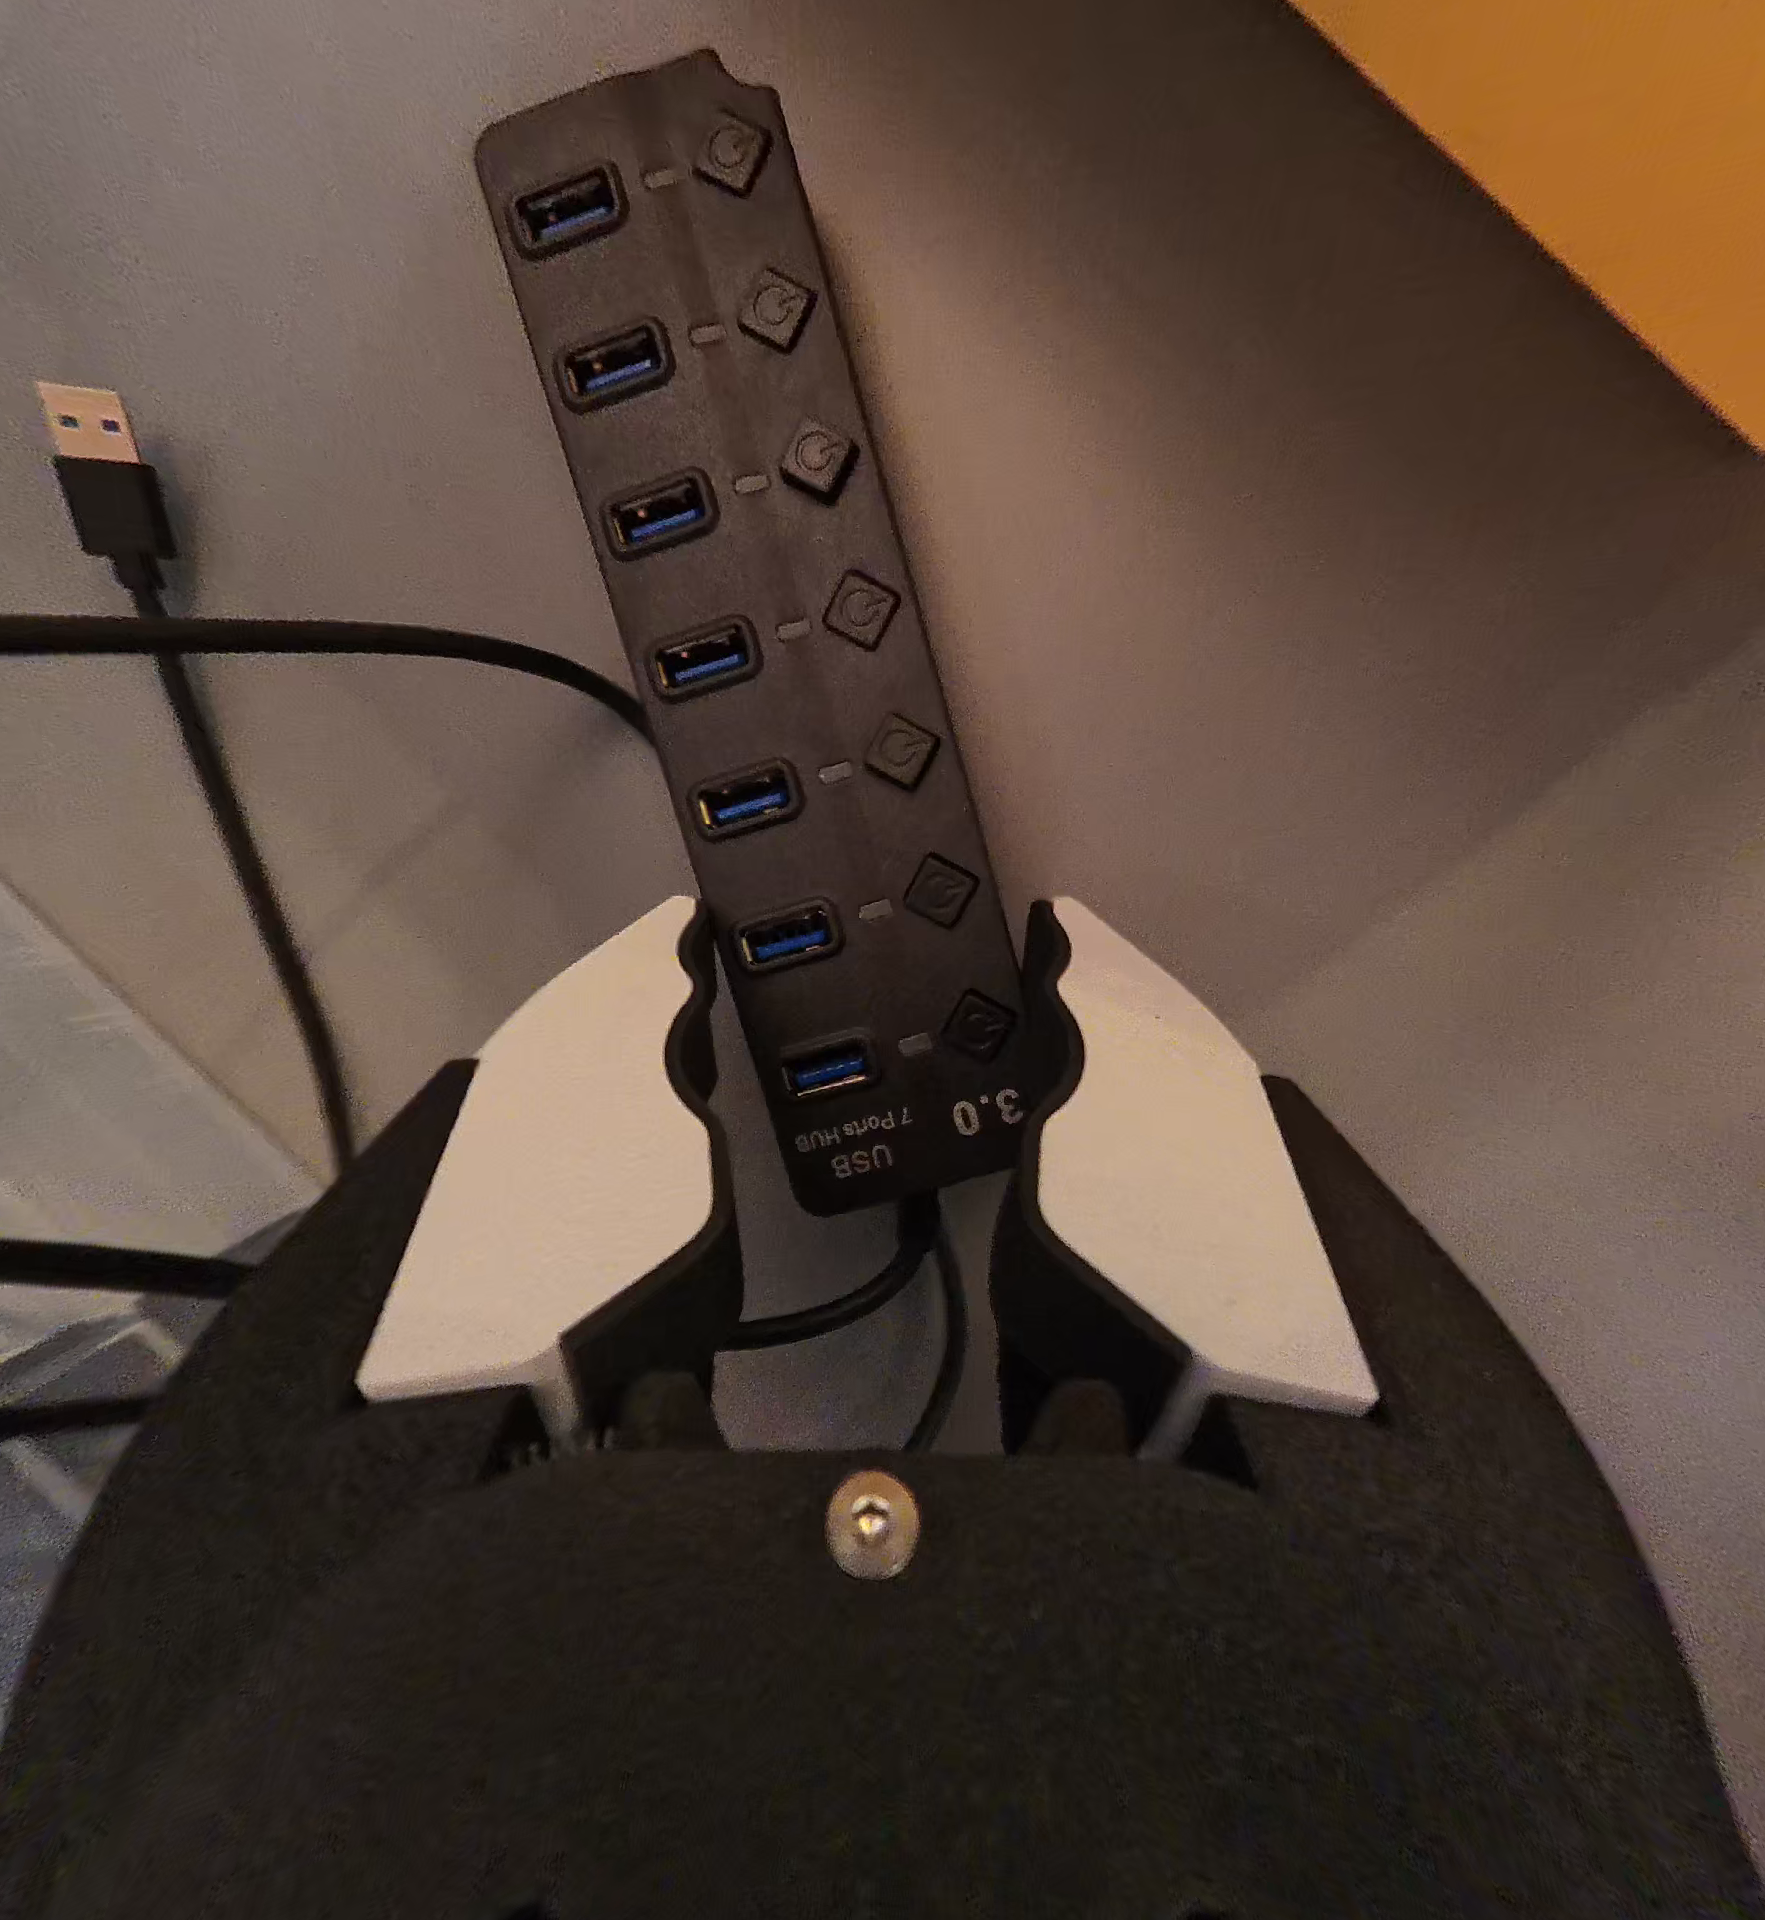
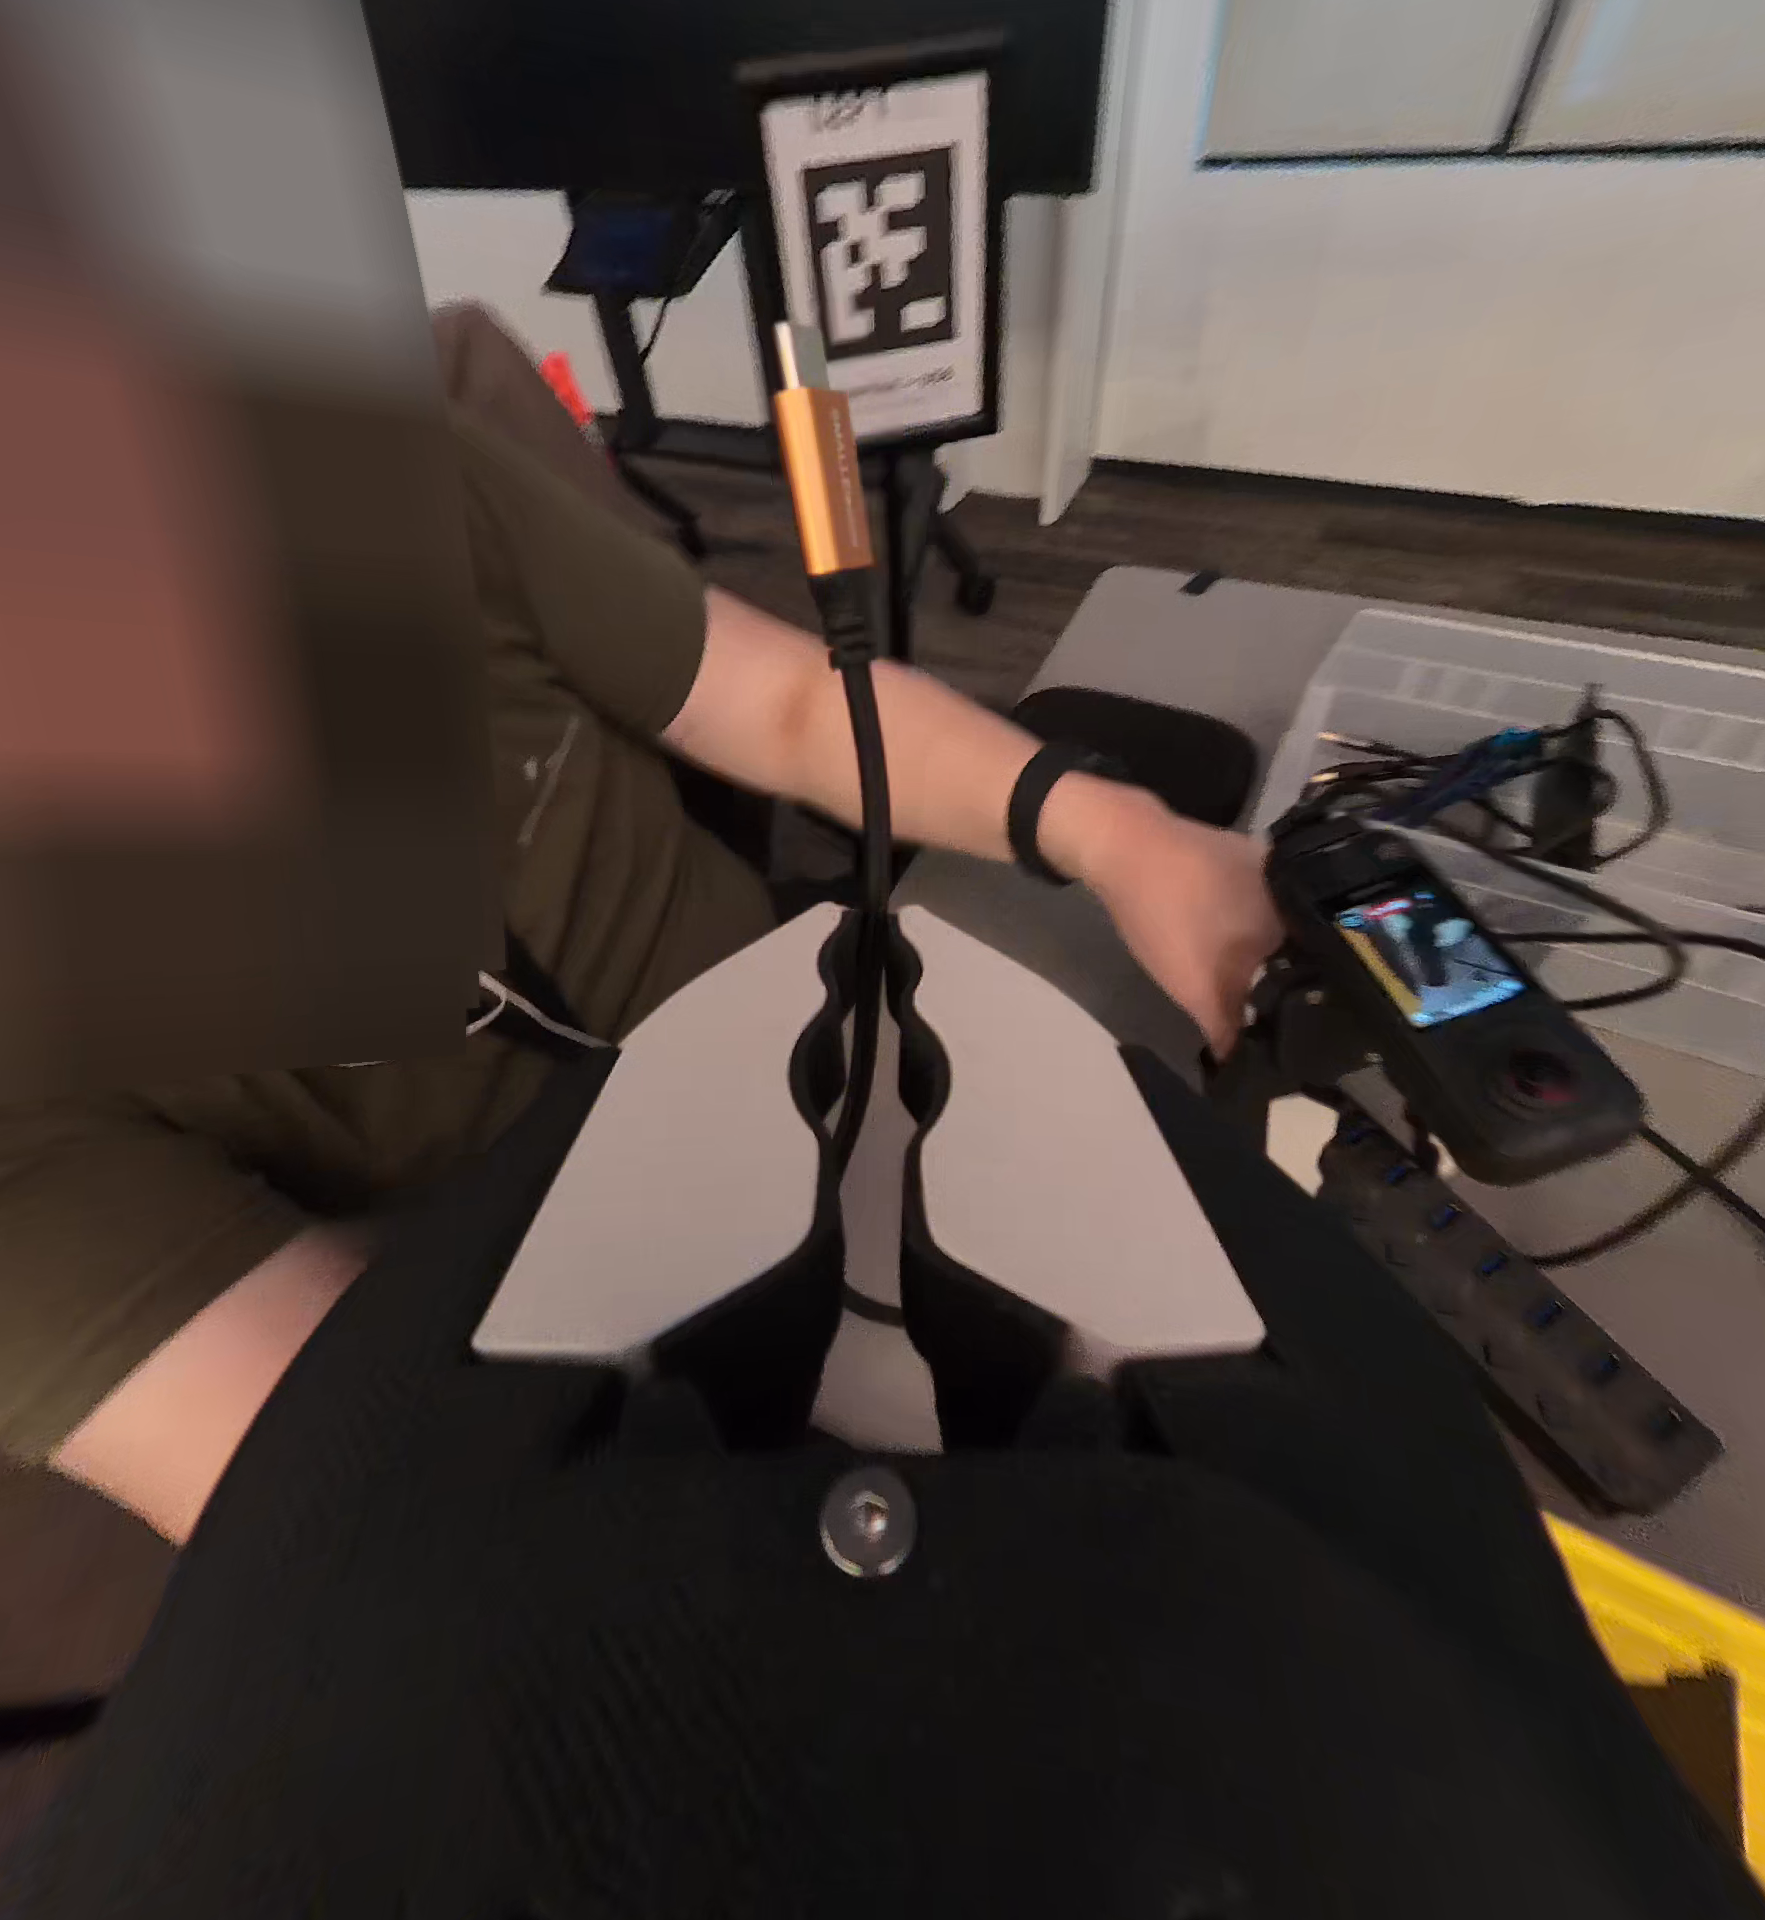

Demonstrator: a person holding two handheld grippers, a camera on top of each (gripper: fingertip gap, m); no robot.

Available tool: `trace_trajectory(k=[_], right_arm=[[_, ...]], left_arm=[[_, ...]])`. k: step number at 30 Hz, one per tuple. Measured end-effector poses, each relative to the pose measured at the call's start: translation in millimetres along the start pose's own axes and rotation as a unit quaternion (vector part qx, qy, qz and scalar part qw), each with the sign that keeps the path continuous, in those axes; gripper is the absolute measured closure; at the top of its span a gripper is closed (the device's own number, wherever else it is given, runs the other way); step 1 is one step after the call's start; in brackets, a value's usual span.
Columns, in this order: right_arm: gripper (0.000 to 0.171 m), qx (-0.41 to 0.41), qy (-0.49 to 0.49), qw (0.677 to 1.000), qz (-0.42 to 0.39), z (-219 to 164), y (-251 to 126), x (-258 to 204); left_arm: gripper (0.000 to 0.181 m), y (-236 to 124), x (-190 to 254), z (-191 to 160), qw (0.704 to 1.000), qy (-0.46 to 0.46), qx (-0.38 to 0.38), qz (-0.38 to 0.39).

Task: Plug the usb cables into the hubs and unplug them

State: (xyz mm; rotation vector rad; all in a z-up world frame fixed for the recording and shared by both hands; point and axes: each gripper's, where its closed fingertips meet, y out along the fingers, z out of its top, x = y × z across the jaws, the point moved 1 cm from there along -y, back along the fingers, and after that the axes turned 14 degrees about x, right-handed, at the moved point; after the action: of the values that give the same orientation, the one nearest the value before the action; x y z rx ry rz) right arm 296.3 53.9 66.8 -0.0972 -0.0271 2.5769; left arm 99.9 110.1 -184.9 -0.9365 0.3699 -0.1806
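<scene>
In the left wrist view my left gripper [image 1: 867,997] is shut on the near end of a long black USB hub [image 1: 743,623] with several empty blue ports and a row of buttons. The hub points away over the grey table. A loose black USB plug [image 1: 99,468] lies to its left. In the right wrist view my right gripper [image 2: 870,935] is shut on the black cord of a cable with an orange-sleeved plug [image 2: 821,478], which stands upright above the fingertips. The hub [image 2: 1522,1320] and the other gripper's camera [image 2: 1449,997] show at the right.
A clear plastic bin [image 2: 1584,727] holds tangled black cables [image 2: 1543,769] on the table's right. A person's arm [image 2: 919,758] with a black wristband reaches across. A marker board on a stand [image 2: 878,249] is behind. A yellow surface [image 1: 1636,187] lies past the table edge. My hands' fingertips stand some 35 centimetres from each other.
</scene>
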Motion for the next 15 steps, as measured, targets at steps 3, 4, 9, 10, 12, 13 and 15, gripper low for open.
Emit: trace_trajectory(k=[3,4,9,10,12,13,15], right_arm=[[0.166,-0.068,-0.019,0.995,0.074,-32,17,1],[0.166,-0.096,-0.027,0.991,0.094,-47,22,4],[0.166,-0.201,0.059,0.970,0.127,-103,38,31],[0.166,-0.207,0.063,0.970,0.114,-108,41,39],[0.166,-0.194,0.046,0.975,0.104,-107,45,49],[0.166,-0.180,0.029,0.978,0.098,-104,46,52],[0.166,-0.173,0.001,0.982,0.071,-104,46,61]], left_arm=[[0.125,-19,-10,3,0.999,0.048,-0.014,-0.009],[0.125,-25,-15,4,0.998,0.052,-0.013,-0.012],[0.125,-49,-37,8,0.998,0.056,0.009,-0.035],[0.125,-53,-42,7,0.998,0.056,0.012,-0.036],[0.125,-58,-49,7,0.998,0.052,0.021,-0.036],[0.125,-61,-52,7,0.998,0.050,0.029,-0.036],[0.126,-66,-56,9,0.997,0.050,0.045,-0.038]])
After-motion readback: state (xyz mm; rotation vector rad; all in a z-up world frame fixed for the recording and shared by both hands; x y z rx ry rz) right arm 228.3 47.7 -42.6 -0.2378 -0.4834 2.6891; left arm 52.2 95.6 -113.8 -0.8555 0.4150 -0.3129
